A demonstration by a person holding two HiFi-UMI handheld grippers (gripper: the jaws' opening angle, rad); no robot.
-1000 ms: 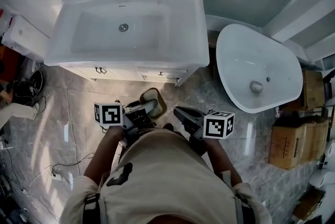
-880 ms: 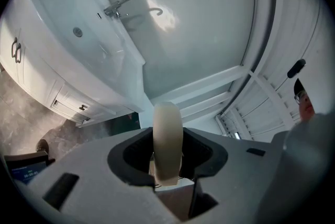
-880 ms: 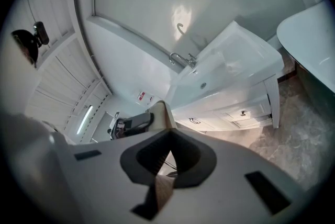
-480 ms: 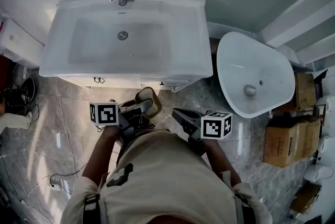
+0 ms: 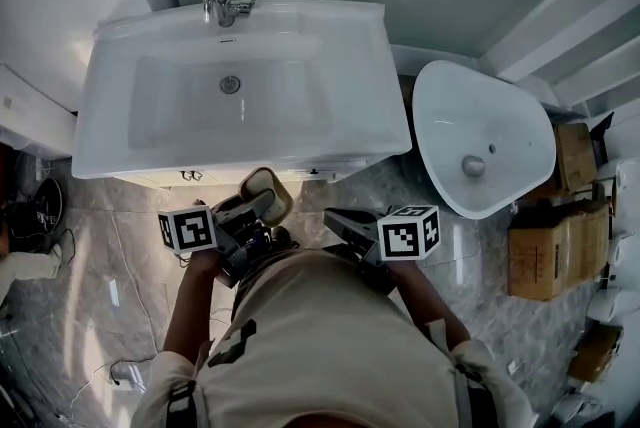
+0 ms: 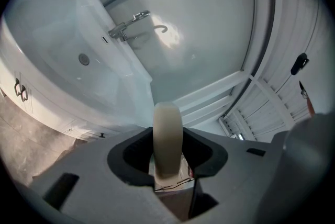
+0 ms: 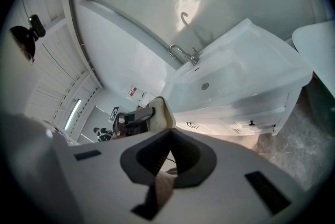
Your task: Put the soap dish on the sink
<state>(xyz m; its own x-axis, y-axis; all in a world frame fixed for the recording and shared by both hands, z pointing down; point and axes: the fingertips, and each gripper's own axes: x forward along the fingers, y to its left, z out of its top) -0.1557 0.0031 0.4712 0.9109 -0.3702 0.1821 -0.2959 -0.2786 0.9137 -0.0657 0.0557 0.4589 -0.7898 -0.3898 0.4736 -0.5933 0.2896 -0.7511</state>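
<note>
Here, the white sink [image 5: 355, 66] on its cabinet is the biggest thing in the head view. A loose white basin [image 5: 485, 121] stands just beside the sink's right end, on the floor. Cardboard boxes [image 5: 545, 251] are stacked farther out on that same side, well apart from the sink. The person stands before the sink's front edge with both grippers raised. The left gripper [image 5: 258, 208] has its jaws clamped on the tan soap dish [image 5: 265, 186], which stands on edge between the pads, just short of the sink's front rim and not on it. The right gripper [image 5: 332, 216], also just in front of the sink, has its jaws together with nothing between them. A chrome faucet [image 5: 220, 1] stands at the sink's back rim.
</note>
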